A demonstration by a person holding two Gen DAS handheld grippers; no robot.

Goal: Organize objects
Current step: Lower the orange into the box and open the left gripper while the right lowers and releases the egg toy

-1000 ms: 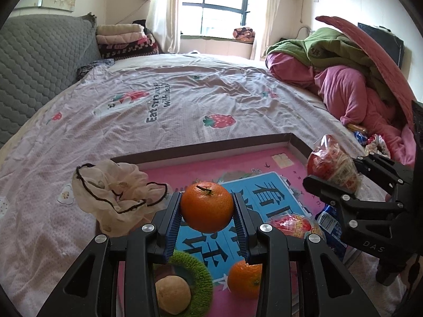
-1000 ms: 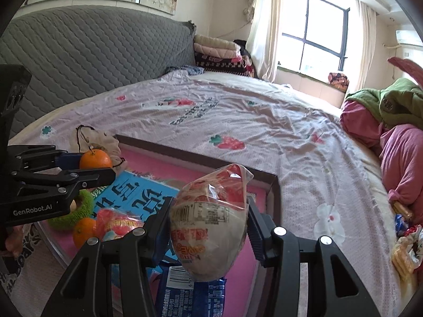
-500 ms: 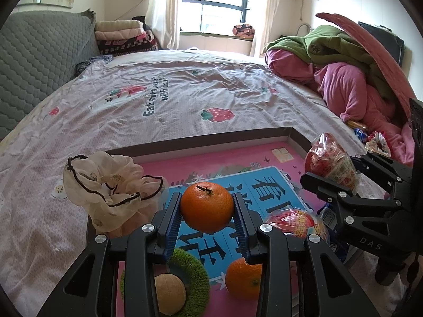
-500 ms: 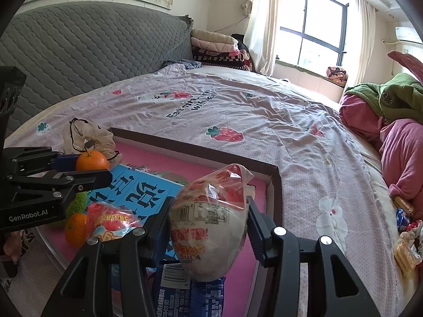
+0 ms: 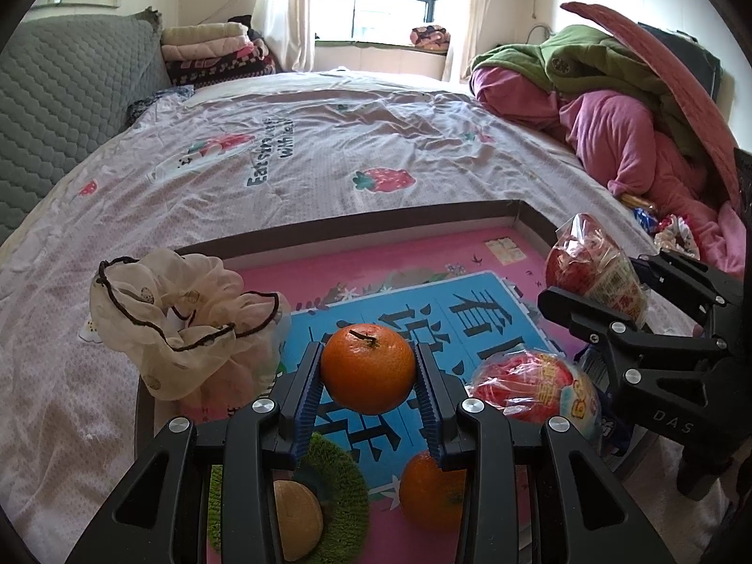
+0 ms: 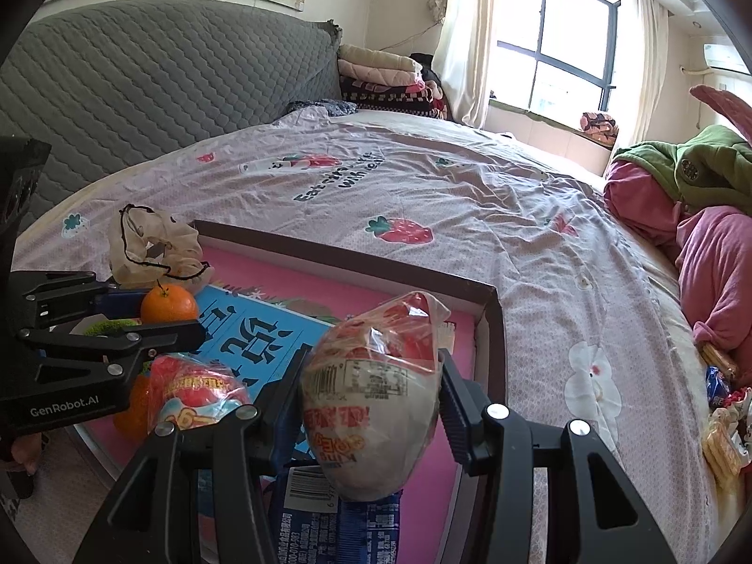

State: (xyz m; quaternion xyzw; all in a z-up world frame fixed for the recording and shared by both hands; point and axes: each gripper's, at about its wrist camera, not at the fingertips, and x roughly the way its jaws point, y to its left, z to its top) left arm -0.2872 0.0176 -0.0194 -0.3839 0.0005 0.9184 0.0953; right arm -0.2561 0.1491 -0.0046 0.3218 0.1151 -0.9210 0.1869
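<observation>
Fabric pouch [image 5: 185, 324], cream with dark trim, sits at the far left corner of the tray [image 5: 376, 222], partly over its rim. The tray is shallow, dark-walled and pink-floored, and rests on a bedspread [image 5: 329, 141] printed with strawberries. A blue printed sheet [image 5: 470, 315] lies flat on the tray floor.

Left gripper [image 5: 368, 376]: both ribbed pads press on the sides of an orange [image 5: 368, 367], which is held clear above the blue sheet with its stem upward. The right wrist view shows the same gripper [image 6: 155, 317] and orange [image 6: 168, 304] at the left side of the tray.

Below the left gripper, on the tray floor, a green fuzzy ring [image 5: 338, 489] surrounds a tan round object [image 5: 296, 517]. A second orange [image 5: 430, 493] lies just right of the ring. A red wrapped snack ball [image 5: 531, 385] lies beside that orange, near the tray's right side.

Right gripper [image 6: 371, 399]: both pads pinch a snack bag [image 6: 371, 395] wrapped in clear plastic with red print, held above the right end of the tray. In the left wrist view this gripper [image 5: 606, 291] and bag [image 5: 594, 272] appear at the right edge. A blue packet [image 6: 329, 512] with a barcode lies directly beneath the bag.

Pink and green bedding [image 5: 611, 108] is heaped at the far right of the bed.
</observation>
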